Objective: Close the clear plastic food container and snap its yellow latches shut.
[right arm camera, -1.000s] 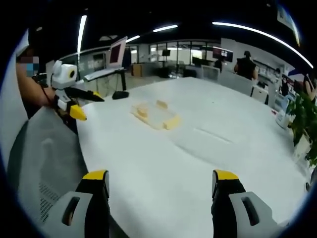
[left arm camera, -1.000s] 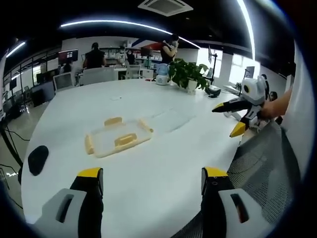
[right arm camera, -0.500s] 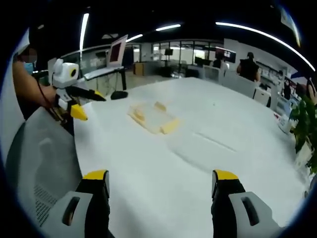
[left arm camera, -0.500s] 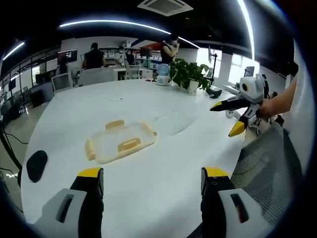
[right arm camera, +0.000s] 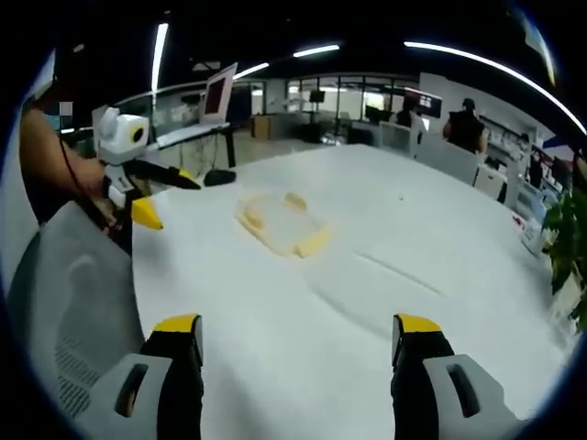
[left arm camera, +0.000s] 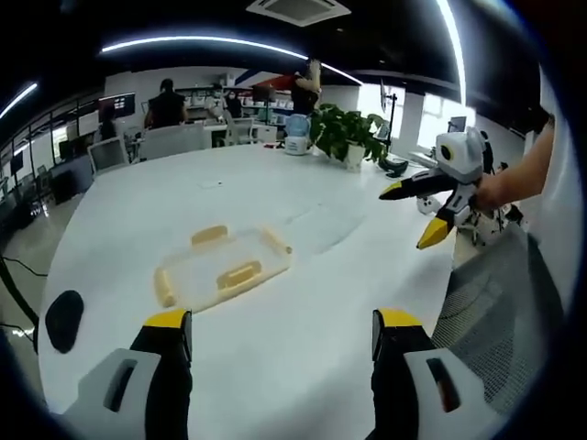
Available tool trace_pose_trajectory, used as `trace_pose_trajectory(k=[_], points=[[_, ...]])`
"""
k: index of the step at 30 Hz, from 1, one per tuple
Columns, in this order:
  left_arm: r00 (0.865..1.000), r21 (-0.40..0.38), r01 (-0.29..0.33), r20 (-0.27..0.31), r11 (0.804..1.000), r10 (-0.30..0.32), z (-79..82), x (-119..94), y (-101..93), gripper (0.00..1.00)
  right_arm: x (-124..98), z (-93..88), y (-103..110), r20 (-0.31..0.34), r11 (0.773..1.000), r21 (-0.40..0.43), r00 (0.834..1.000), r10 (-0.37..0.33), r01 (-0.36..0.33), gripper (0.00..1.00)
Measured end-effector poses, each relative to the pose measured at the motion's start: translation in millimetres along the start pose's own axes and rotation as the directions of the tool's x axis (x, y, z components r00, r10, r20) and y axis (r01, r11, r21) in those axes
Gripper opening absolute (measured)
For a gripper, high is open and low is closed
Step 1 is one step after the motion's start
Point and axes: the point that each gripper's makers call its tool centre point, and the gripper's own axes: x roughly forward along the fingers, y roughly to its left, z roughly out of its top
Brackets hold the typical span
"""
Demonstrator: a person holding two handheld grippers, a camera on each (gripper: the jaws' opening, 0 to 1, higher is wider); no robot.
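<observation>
A: What did the left gripper view show?

B: The left gripper (left arm camera: 275,335) had its jaws spread wide, nothing between them, raised above the white table (left arm camera: 303,312). The clear plastic food container (left arm camera: 220,266) lay flat on the table ahead and a little left of the jaws, well apart from them. Yellow latches (left arm camera: 238,274) showed along its edges. The right gripper (left arm camera: 417,211) came in from the right, held in a hand, also spread and empty. A dark mouse-like thing (left arm camera: 62,319) sat near the table's left edge, and a potted plant (left arm camera: 347,136) stood at the far side.

A: And the right gripper view?

B: The right gripper's own jaws were parted with only bare table (right arm camera: 367,302) between them. The container (right arm camera: 280,223) lay farther off, near the middle, and the left gripper (right arm camera: 151,197) hung to the left, just short of it. Whether the lid sat fully down I could not tell.

A: How would the box handle?

B: My guess: light, thin-walled, smooth, so it would likely skid on that slick top if pushed from one side. I would brace it with one gripper on the rim and press each latch downward with the other. The latches looked like stiff clips needing a firm push; the clear walls could flex or crack if pinched hard.
</observation>
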Motion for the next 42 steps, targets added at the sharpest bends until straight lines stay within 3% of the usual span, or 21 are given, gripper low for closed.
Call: trace_pose_trajectory(k=[42], points=[[0.999,0.021,-0.002,-0.039,1.0,0.003,1.5,18,45.7,0.81,43,25.2,-9,-0.018,0.994,-0.083,0.997,0.07,-0.071,0.85]])
